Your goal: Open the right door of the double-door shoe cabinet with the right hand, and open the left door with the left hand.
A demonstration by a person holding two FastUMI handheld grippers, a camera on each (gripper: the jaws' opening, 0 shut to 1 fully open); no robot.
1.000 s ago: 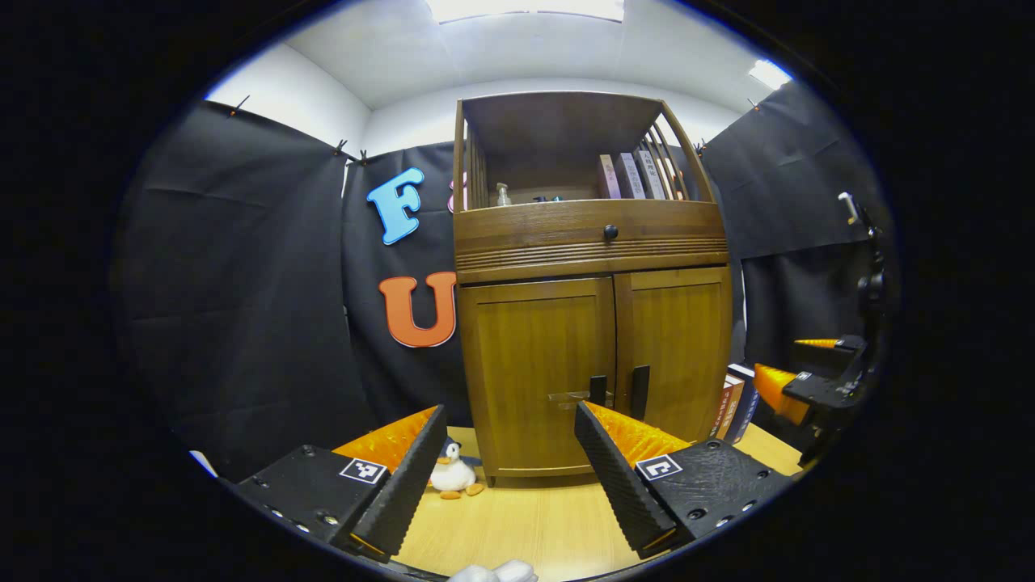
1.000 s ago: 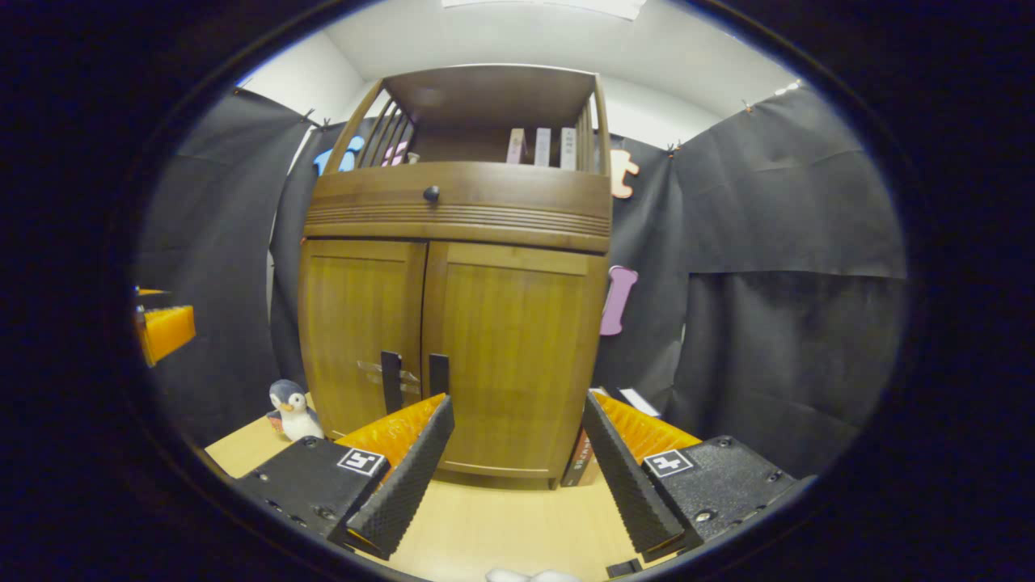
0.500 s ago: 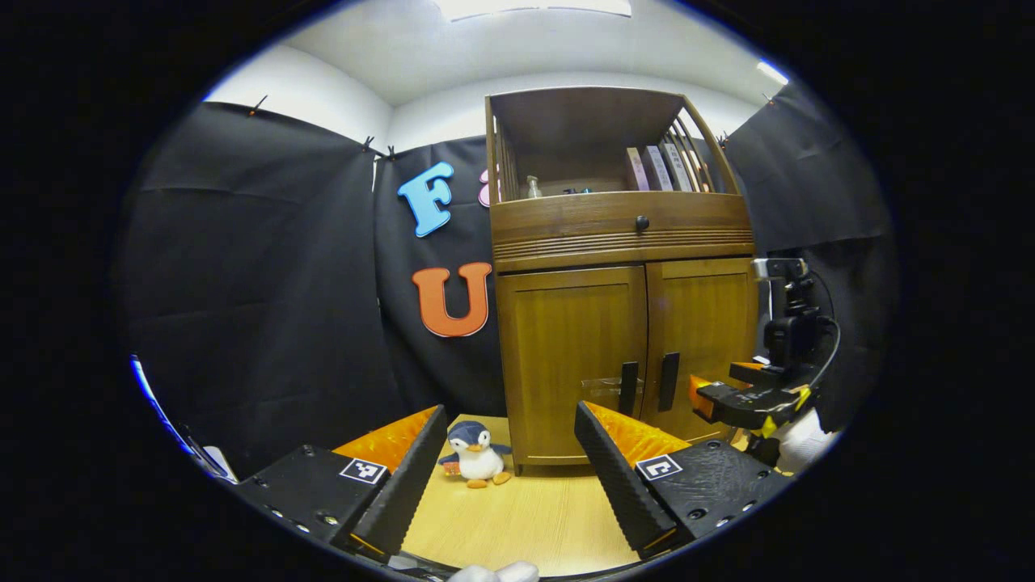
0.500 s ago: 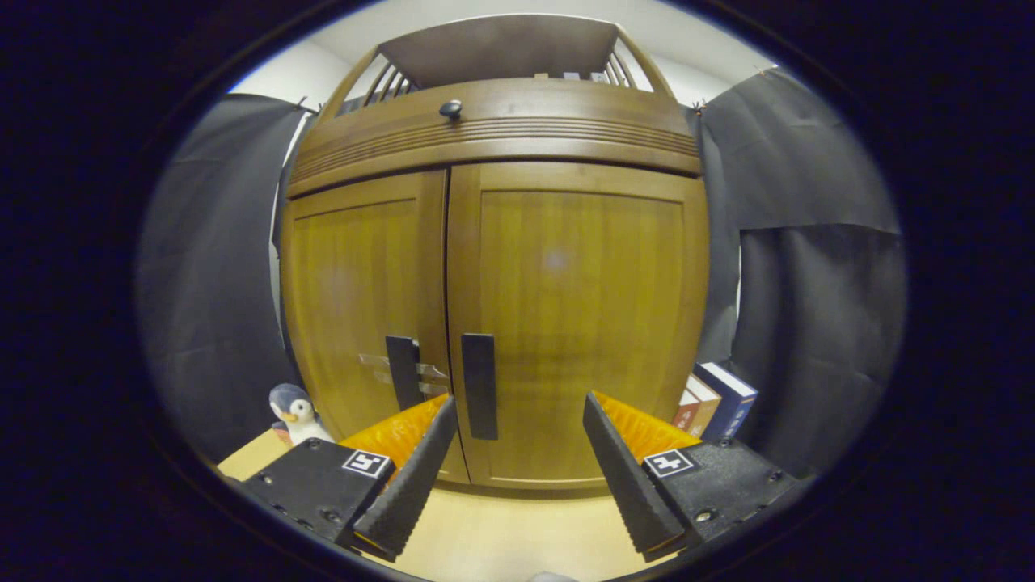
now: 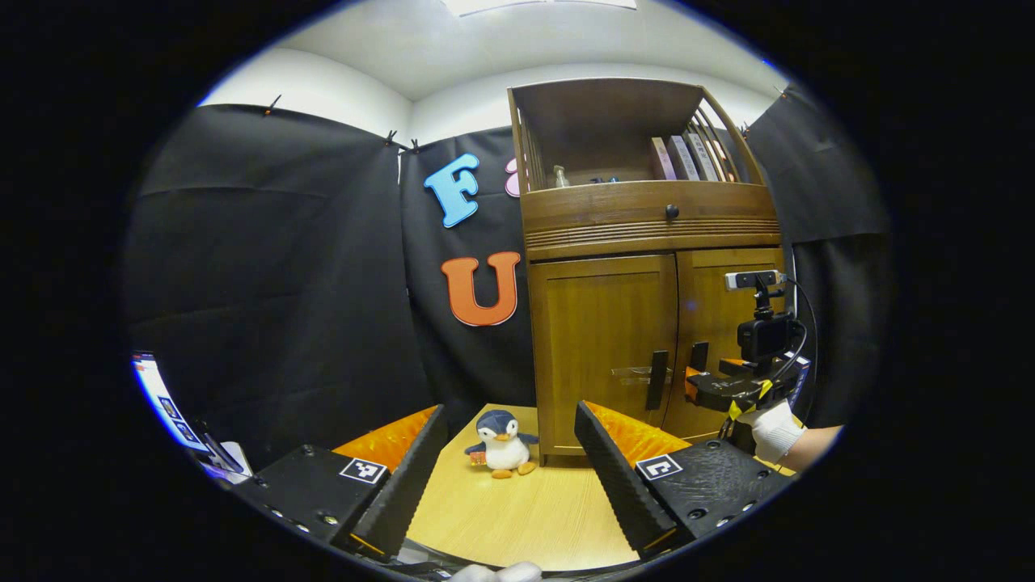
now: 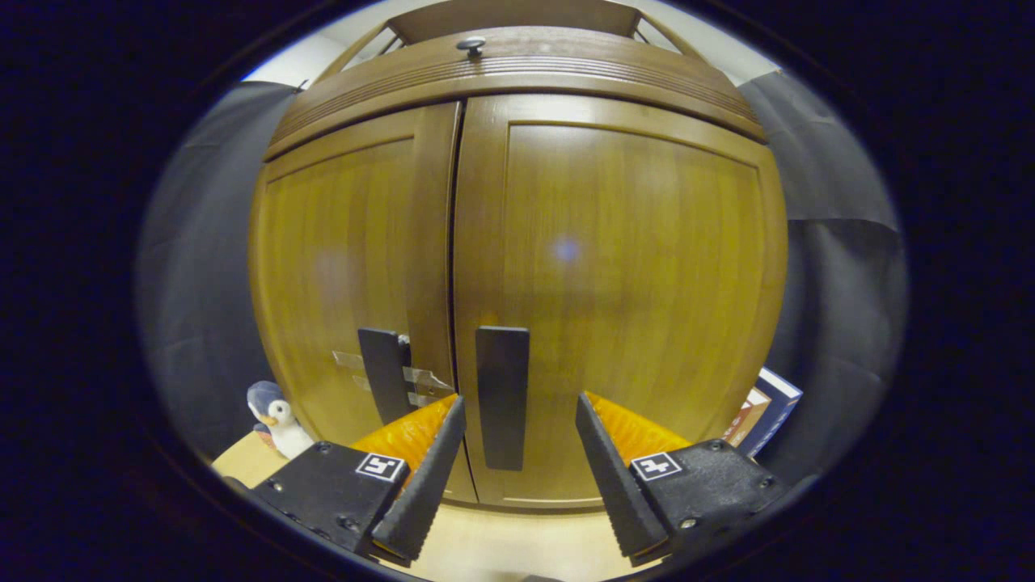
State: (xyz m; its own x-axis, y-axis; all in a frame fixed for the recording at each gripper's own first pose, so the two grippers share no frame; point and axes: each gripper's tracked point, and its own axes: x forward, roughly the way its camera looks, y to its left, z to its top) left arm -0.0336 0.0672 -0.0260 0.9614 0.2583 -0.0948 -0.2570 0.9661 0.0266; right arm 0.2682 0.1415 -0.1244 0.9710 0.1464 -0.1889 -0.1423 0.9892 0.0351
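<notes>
Now, right gripper [image 6: 517, 449]: fingers wide apart, holding nothing; the right door handle [image 6: 502, 396] stands just ahead, between them.
Right door handle: a dark bar, long way up and down, on the shut right door [image 6: 623, 299].
Left door handle [image 6: 380, 372]: upright too, just left of the fingers, on the shut left door [image 6: 340, 275].
Left gripper [image 5: 509, 477]: fingers wide apart, holding nothing, well back from the shoe cabinet [image 5: 639, 234].
Left gripper view: a toy penguin [image 5: 501, 432] on the table [image 5: 525, 517] ahead, and a gloved hand [image 5: 772, 428] holding the right gripper at the doors.
Hard to see: books [image 6: 768, 408] half hidden behind the cabinet.
</notes>
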